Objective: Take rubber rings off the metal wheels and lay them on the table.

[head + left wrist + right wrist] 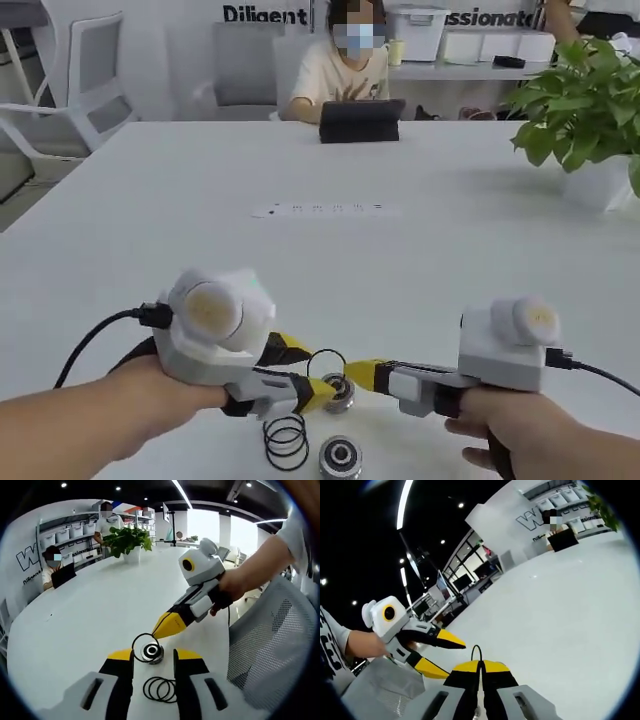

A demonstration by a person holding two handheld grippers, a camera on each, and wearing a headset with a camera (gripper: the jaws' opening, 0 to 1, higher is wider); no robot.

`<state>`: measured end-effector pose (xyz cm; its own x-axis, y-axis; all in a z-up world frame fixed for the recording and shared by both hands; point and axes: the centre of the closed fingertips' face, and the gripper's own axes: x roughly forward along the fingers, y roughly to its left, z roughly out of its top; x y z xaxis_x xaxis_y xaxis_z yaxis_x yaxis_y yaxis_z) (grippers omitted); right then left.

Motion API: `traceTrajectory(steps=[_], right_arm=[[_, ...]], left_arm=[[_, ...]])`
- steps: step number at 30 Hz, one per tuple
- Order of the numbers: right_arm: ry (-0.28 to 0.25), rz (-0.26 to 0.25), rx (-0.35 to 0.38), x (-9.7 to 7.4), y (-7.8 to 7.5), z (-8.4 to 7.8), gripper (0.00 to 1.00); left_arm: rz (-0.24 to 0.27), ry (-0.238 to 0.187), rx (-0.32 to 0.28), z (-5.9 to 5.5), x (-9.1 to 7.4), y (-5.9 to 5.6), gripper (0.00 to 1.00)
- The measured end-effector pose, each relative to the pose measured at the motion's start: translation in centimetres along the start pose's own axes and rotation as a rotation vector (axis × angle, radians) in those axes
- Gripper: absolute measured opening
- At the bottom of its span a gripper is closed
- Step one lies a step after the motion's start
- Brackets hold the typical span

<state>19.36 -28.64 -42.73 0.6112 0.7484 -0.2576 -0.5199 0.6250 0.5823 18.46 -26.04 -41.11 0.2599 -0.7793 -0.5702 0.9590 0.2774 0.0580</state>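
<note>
The white worktop (pixel 400 260) runs well away from you. Near its edge closest to you, your left gripper (pixel 315 372) has its jaws wide, one on each side of a metal wheel (pixel 151 651) that stands on the worktop, without touching it. Your right gripper (pixel 480 665) comes in from the opposite side, its jaws pinched tight on a black ring (pixel 145 647) raised above that wheel. A second wheel (pixel 340 457) lies closer to you, just beside a small pile of loose rings (pixel 286 440).
</note>
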Motion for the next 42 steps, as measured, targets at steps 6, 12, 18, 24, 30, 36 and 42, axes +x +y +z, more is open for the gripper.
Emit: traceTrajectory(steps=[6,12,18,24,30,36,42], right_arm=[[0.004,0.019,-0.004,0.5,0.7,0.2,0.00],[0.010,0.039,-0.003,1.1,1.2,0.3,0.00],[0.034,0.055,-0.003,1.7,1.7,-0.2,0.00],[0.063,0.066,0.000,2.2,2.1,-0.8,0.00],[0.102,0.072,-0.002,2.7,2.3,-1.5,0.00],[0.136,0.078,-0.002,3.1,2.6,-2.2,0.00],[0.182,0.079,-0.012,3.3,2.7,-3.2,0.00]], left_arm=[[0.005,-0.024,-0.014,0.0,-1.8,0.1,0.32],[0.019,-0.034,-0.034,-0.6,-3.2,0.4,0.36],[0.034,-0.032,-0.055,-1.6,-4.3,0.7,0.39],[0.045,-0.029,-0.069,-2.4,-5.2,1.0,0.41],[0.051,-0.027,-0.079,-3.0,-6.1,1.1,0.44],[0.059,-0.028,-0.093,-3.5,-6.7,1.3,0.47],[0.066,-0.028,-0.100,-3.7,-7.0,1.3,0.48]])
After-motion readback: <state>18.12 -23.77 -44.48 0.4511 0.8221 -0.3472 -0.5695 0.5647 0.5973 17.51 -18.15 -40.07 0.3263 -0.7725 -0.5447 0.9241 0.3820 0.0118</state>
